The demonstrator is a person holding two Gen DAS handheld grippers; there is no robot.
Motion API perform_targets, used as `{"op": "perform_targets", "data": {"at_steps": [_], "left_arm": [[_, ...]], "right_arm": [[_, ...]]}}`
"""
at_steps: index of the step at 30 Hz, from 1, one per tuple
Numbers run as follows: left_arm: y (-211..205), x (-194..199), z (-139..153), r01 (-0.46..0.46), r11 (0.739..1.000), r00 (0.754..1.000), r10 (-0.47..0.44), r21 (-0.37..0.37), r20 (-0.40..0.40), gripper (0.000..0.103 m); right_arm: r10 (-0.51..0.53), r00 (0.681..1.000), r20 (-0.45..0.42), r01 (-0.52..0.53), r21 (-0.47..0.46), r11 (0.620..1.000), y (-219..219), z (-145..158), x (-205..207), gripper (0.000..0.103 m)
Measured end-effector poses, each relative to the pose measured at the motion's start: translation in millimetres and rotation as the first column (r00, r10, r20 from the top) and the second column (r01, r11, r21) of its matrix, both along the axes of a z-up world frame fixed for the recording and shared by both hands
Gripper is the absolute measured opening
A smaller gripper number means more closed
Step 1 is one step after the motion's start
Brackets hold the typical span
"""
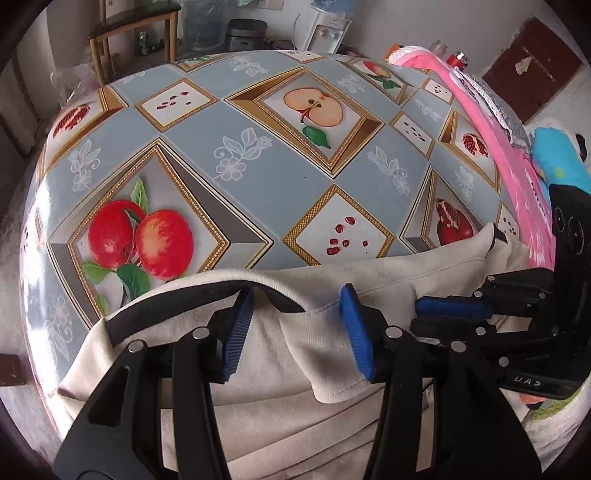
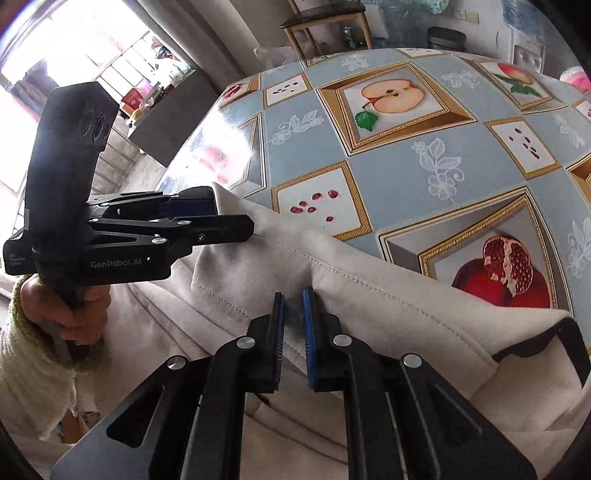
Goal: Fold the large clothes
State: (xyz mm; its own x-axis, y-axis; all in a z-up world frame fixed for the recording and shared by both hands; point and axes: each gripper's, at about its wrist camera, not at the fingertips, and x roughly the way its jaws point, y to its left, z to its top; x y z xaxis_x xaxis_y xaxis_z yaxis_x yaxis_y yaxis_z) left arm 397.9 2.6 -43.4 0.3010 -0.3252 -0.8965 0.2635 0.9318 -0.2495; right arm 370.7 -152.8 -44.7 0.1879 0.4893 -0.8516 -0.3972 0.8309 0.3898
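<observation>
A cream garment (image 1: 332, 269) with a black trim (image 1: 166, 306) lies bunched at the near edge of the table (image 1: 280, 184). My left gripper (image 1: 295, 291) points down on it with its blue pads apart; a fold of the cloth lies between them and is not pinched. In the right wrist view the garment (image 2: 369, 295) has a stitched hem, and my right gripper (image 2: 293, 295) is shut on a ridge of it. The left gripper (image 2: 232, 212) is around the cloth's far corner, held by a hand (image 2: 74, 306). The right gripper (image 1: 415, 315) shows at the right of the left wrist view.
The table carries a grey-blue oilcloth (image 2: 406, 177) printed with fruit. A pink cloth (image 1: 517, 184) and a blue plush thing (image 1: 557, 158) lie along its right side. Behind the table stand a wooden chair (image 1: 136, 22) and a water dispenser (image 1: 328, 29).
</observation>
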Motion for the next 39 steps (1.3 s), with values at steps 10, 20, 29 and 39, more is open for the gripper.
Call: {"op": "perform_targets", "data": {"at_steps": [10, 20, 29, 39], "left_arm": [[-34, -25, 31, 0.147, 0.977, 0.968, -0.174, 0.154, 0.179, 0.038], [-44, -42, 6, 0.191, 0.942, 0.957, -0.241, 0.275, 0.162, 0.033], [-45, -47, 5, 0.186, 0.939, 0.951, -0.245, 0.288, 0.187, 0.033], [-13, -59, 47, 0.137, 0.972, 0.949, -0.184, 0.189, 0.257, 0.033]], "right_arm": [[0.026, 0.994, 0.109, -0.015, -0.099, 0.995, 13, 6, -9, 0.009], [0.050, 0.986, 0.157, -0.022, -0.174, 0.984, -17, 17, -28, 0.000], [0.065, 0.963, 0.261, 0.034, -0.359, 0.933, 2, 1, -13, 0.000], [-0.180, 0.944, 0.276, 0.225, -0.141, 0.964, -62, 67, -55, 0.045]]}}
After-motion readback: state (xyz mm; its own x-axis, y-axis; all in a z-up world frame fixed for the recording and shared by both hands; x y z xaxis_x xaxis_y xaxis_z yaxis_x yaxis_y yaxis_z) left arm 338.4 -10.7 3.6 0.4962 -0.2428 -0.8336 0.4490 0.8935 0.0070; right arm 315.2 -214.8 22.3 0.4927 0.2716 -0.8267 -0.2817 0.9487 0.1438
